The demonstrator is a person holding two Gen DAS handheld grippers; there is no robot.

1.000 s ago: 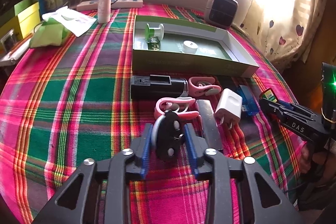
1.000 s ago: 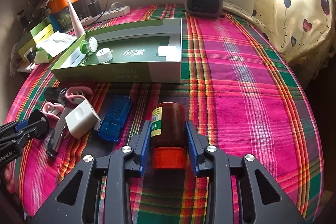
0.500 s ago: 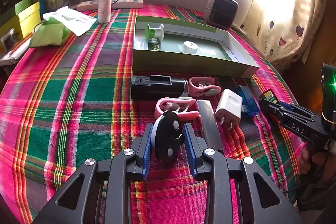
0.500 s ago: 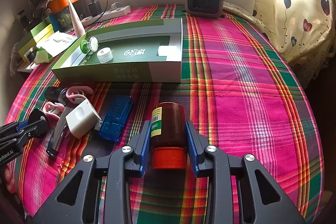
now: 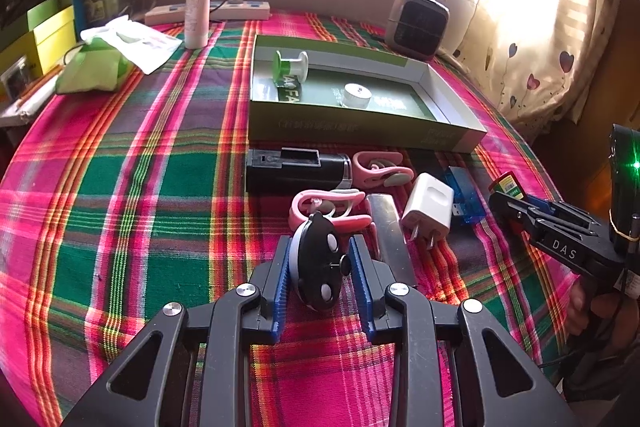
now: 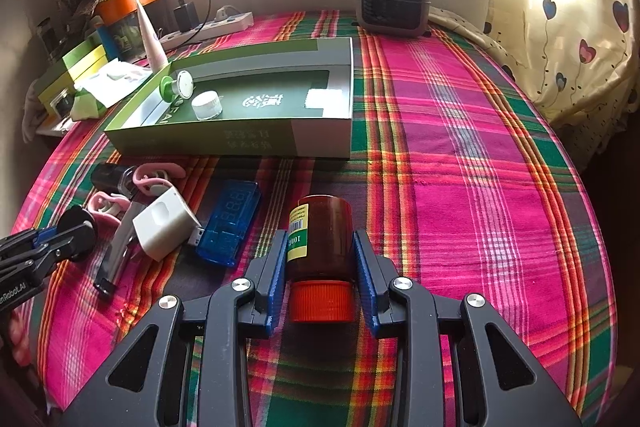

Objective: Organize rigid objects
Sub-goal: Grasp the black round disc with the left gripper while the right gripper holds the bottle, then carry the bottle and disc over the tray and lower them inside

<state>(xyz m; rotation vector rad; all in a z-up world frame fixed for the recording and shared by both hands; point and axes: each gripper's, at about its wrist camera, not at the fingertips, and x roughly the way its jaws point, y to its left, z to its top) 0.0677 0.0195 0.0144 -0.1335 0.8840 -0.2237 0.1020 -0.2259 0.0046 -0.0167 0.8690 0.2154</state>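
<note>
The left hand-held gripper (image 5: pixel 320 269) is closed narrow on a black oval gadget with white buttons (image 5: pixel 318 267). Over the last second this view changed only slightly: the gadget now sits straighter between the blue pads, and the grasp looks settled rather than being adjusted. Whether it is lifted clear of the plaid cloth (image 5: pixel 160 187) is hard to tell from this angle.

The right hand-held gripper (image 6: pixel 320 263) clamps a brown bottle with an orange cap (image 6: pixel 322 239), cap toward the camera, low centre of its frame; nothing there has shifted.

Just beyond the gadget lie two pink clips (image 5: pixel 328 205), a black cylinder (image 5: pixel 296 171), a metal bar (image 5: pixel 388 231), a white charger (image 5: pixel 428 211) and a blue USB stick (image 5: pixel 466 197). Upper centre, the green box (image 5: pixel 360 129) holds a green spool (image 5: pixel 288 65) and a white cap (image 5: pixel 356 95).

With both grips steady, the likely next step is carrying each item up to the box; most pieces remain outside it on the counter.
</note>
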